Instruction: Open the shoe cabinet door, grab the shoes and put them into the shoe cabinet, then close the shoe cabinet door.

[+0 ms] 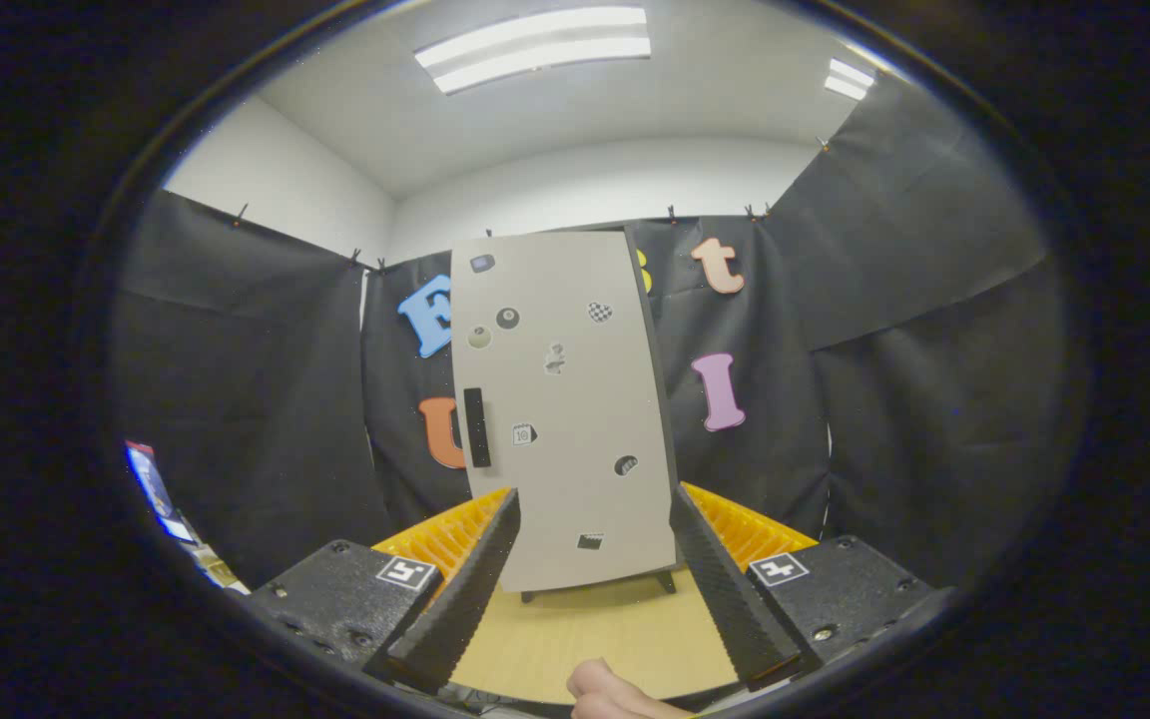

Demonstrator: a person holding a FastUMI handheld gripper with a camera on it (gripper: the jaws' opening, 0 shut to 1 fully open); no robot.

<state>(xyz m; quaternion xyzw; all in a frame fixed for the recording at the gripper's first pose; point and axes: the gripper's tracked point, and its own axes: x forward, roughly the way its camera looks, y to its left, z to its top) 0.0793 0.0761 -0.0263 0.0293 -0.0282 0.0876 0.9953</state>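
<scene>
My claw is wide open and holds nothing; its ridged fingers frame the cabinet at mid-frame, beyond the tips. Cabinet: flat matte grey door, shut, dotted with small stickers, dark bar handle on its left side, short dark feet on the pale wood-grain surface. A shut door fits either end of the job. A fingertip pokes in at bottom centre.
</scene>
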